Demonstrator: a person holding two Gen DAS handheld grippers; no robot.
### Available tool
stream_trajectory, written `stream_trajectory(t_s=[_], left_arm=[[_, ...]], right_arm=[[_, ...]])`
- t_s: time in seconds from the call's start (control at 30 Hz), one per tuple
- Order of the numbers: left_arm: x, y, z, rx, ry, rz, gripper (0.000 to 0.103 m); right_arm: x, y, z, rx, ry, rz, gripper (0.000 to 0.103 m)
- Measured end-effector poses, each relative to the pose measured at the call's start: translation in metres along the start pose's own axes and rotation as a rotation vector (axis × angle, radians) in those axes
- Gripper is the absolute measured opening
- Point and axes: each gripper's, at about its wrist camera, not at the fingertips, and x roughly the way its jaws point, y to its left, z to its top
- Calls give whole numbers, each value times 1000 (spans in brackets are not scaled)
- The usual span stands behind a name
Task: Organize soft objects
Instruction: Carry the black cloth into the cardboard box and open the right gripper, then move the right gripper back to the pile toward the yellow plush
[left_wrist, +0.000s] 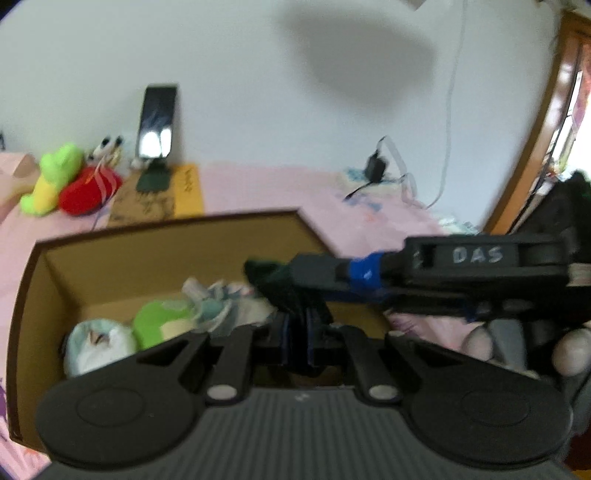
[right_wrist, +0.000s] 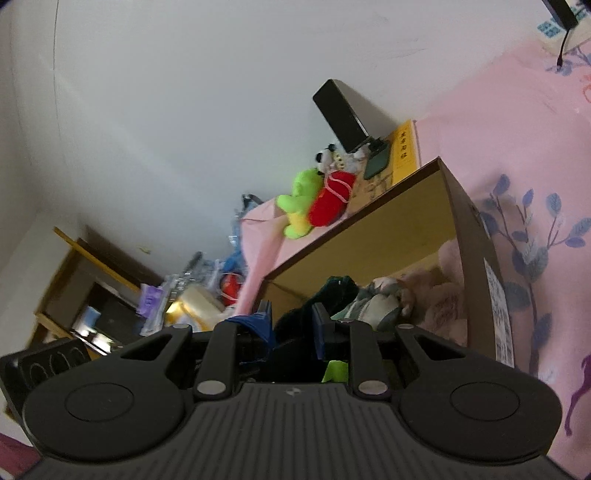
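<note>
A dark green soft cloth (left_wrist: 275, 286) hangs over the open cardboard box (left_wrist: 110, 258) on the pink bed. My left gripper (left_wrist: 297, 332) is shut on its lower part. My right gripper (left_wrist: 317, 271) comes in from the right and is shut on its upper part; in the right wrist view the cloth (right_wrist: 325, 295) sits between that gripper's fingers (right_wrist: 291, 325). Inside the box lie a white plush (left_wrist: 98, 345), a green plush (left_wrist: 162, 321) and a pale patterned one (left_wrist: 221, 302). A pink plush (right_wrist: 439, 291) fills the box's far side.
A green-and-yellow plush (left_wrist: 51, 179), a red plush (left_wrist: 88, 192) and a small panda toy (left_wrist: 109, 146) lie by the wall. A phone on a stand (left_wrist: 157, 122) is on a yellow book. A charger and cable (left_wrist: 376, 170) lie on the bed.
</note>
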Motion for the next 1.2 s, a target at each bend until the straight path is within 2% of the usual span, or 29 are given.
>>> stream_trajectory(t_s=[0.1, 0.2, 0.27, 0.3, 0.37, 0.57, 0.7, 0.83, 1.03, 1.2], left_arm=[[17, 13, -8, -16, 49, 30, 5], [25, 22, -16, -28, 86, 41, 6], [27, 25, -21, -28, 102, 47, 11], [27, 26, -23, -33, 109, 47, 15], [26, 30, -24, -46, 114, 49, 49], [2, 24, -17, -40, 44, 47, 49], [-2, 8, -11, 1, 41, 55, 49], [-3, -18, -10, 43, 51, 26, 49], [5, -67, -12, 113, 62, -41, 50], [26, -113, -22, 151, 130, -120, 50]], right_arm=[[8, -3, -3, -22, -21, -82, 9], [12, -8, -5, -2, -18, -127, 10], [10, -10, -7, 6, -17, -143, 10], [9, -10, -8, 5, -18, -151, 10], [5, -8, -10, -5, -21, -165, 11], [-12, 1, -16, -59, -33, -198, 12], [-29, 8, -21, -119, -48, -234, 12], [-54, 10, -26, -184, -89, -288, 12], [-97, -15, -26, -132, -138, -357, 12], [-138, -43, -22, -58, -173, -413, 13]])
